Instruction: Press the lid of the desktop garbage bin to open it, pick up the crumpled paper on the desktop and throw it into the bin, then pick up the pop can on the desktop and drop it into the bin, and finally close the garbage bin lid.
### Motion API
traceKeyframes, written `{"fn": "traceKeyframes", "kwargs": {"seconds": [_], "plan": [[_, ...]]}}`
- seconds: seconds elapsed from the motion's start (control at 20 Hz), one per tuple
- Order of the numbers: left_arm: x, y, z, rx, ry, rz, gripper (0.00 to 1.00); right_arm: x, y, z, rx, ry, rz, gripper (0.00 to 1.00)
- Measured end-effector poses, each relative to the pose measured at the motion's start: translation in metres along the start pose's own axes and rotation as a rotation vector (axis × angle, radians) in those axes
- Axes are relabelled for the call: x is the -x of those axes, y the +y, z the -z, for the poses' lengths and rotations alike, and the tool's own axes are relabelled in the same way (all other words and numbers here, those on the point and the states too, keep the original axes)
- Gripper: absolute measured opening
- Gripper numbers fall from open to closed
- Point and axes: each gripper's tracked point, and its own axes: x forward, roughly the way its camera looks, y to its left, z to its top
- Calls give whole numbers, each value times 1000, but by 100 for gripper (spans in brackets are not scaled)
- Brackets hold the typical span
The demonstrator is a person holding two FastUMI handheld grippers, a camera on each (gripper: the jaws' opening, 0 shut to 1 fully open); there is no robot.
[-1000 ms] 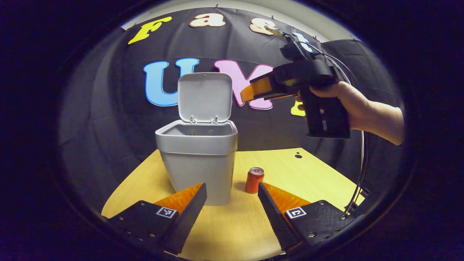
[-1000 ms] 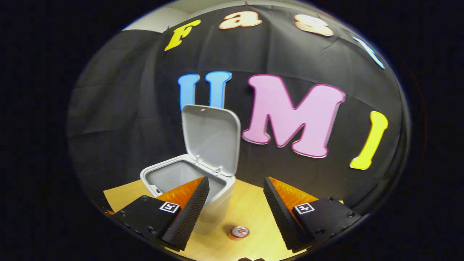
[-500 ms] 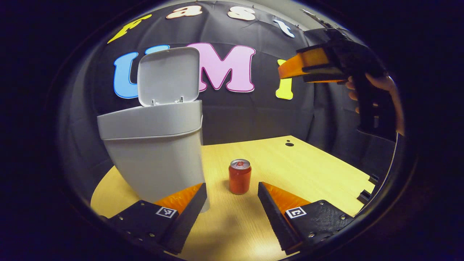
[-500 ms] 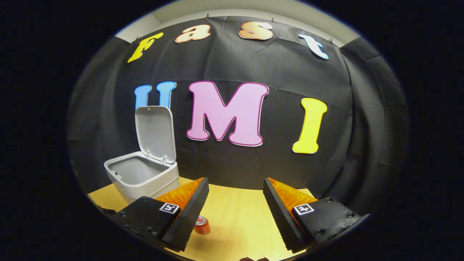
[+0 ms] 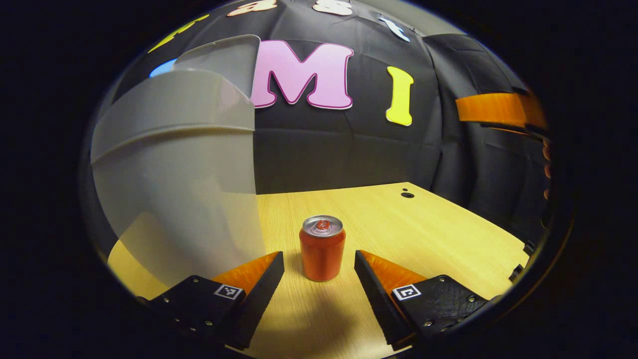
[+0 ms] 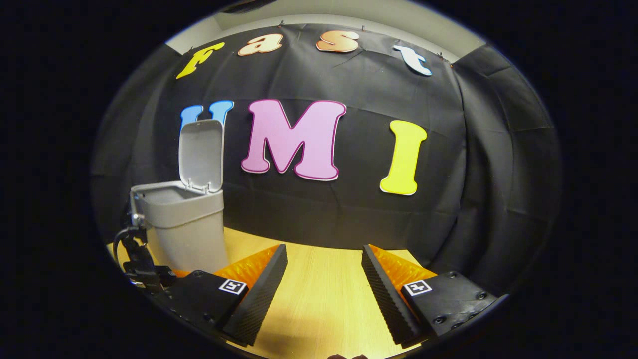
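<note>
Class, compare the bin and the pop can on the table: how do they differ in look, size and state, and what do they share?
The bin is grey and plain; the can is red with a silver top. The bin is far taller and wider than the can. The bin's lid stands open; the can's top looks sealed. Both stand upright on the wooden table.

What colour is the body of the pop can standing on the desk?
Red, with a silver top. The pop can shows best in the left gripper view, upright just ahead of the open fingers.

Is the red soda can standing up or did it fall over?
Standing up. In the left gripper view the pop can sits upright on the table, its silver top facing up, just ahead of the open fingers.
</note>
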Motion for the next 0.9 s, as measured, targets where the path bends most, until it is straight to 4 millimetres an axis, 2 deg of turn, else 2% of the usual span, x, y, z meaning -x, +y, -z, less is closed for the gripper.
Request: {"fn": "traceKeyframes", "kwargs": {"seconds": [0.15,0.25,0.5,0.65,0.9], "plan": [[-25,0,16,4,16,-32,94,1,3,29,-18,14,6,98],[-39,-2,22,12,20,-36,94,3,9,56,-30,56,-8,98],[-61,-1,22,0,0,-38,94,12,9,95,-76,138,-9,98],[-72,-2,19,3,-11,-34,94,12,6,108,-87,168,2,98],[-78,-6,16,3,-16,-24,94,11,3,110,-102,174,12,98]]}}
